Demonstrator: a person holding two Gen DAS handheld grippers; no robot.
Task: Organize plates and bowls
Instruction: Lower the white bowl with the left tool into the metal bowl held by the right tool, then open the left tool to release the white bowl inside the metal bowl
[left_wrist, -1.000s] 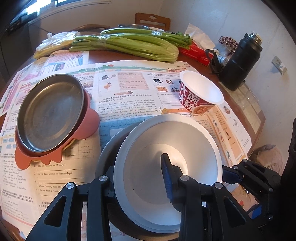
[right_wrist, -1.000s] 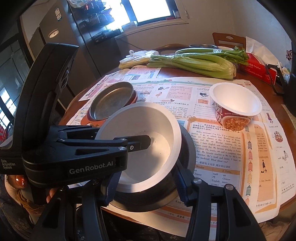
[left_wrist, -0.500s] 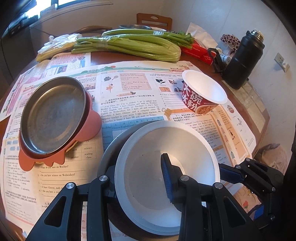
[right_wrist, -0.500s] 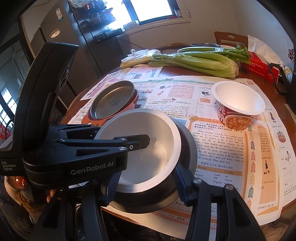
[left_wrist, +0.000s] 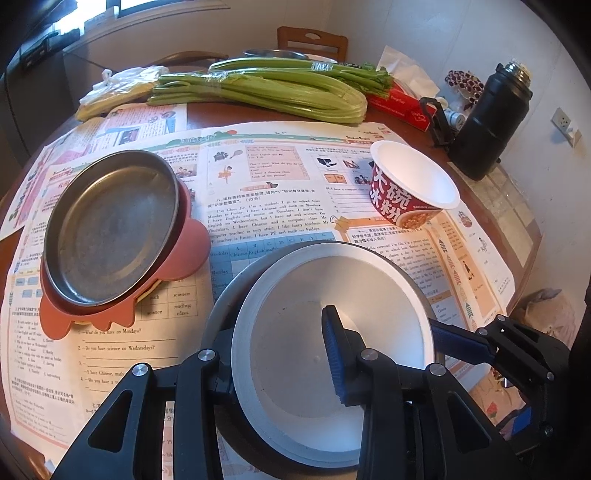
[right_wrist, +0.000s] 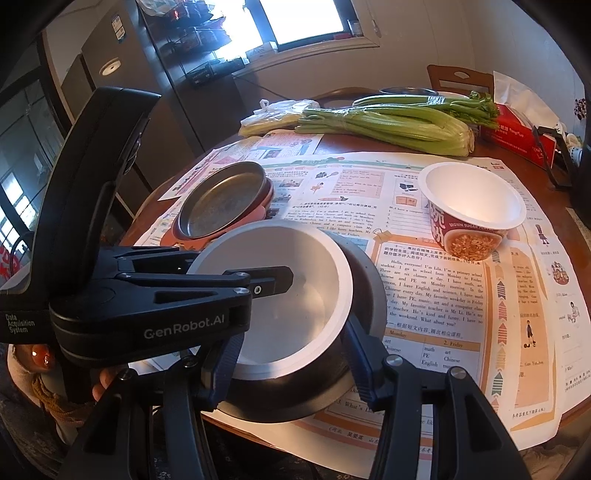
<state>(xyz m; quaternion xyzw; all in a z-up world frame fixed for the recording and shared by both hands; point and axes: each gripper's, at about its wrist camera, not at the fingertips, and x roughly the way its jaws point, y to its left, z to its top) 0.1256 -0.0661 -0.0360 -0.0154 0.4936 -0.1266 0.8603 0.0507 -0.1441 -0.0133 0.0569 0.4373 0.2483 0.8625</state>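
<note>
A white bowl (left_wrist: 332, 317) (right_wrist: 280, 295) sits nested in a grey metal bowl (left_wrist: 229, 291) (right_wrist: 365, 291) near the table's front edge. My left gripper (left_wrist: 280, 354) (right_wrist: 236, 284) is shut on the white bowl's near rim, one finger inside, one outside. My right gripper (right_wrist: 291, 354) has its fingers around the metal bowl, touching its sides; its fingertip (left_wrist: 454, 341) shows at the stack's right. A metal plate (left_wrist: 110, 225) (right_wrist: 221, 199) lies on a pink plate (left_wrist: 184, 247) at left. A red paper bowl (left_wrist: 410, 188) (right_wrist: 472, 214) stands at right.
Newspapers (left_wrist: 273, 192) cover the round wooden table. Celery bunches (left_wrist: 266, 92) (right_wrist: 388, 122) lie at the back, with a red tissue box (left_wrist: 402, 101) and a black flask (left_wrist: 487, 122) at the back right. A chair (left_wrist: 314, 40) stands behind the table.
Both grippers and the nested bowls have drawn back slightly toward the table's front edge. The grips look unchanged.
</note>
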